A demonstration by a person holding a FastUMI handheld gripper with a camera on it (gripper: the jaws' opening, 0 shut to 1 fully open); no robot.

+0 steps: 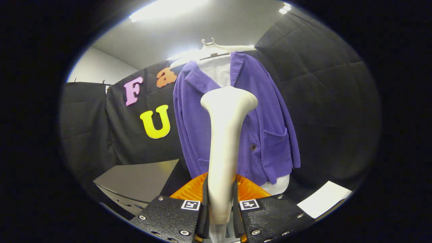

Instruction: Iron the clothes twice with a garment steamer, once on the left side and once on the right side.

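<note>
We hold cream plastic garment steamer (225, 141) clenched in hand-held gripper (220, 202), head raised before purple corduroy jacket (270, 135) on white hanger (211, 49). Step, we judge: approaching for pass. Next: press head onto one side of jacket, stroke downward.

Gripper (220, 206): 2 fingers closed on the garment steamer (225, 135), 1 at its 9 o'clock side, 1 at its 3 o'clock side.
Contact: both fingers press its handle.
Pose: fingers point toward 12 o'clock, level with each other.
</note>
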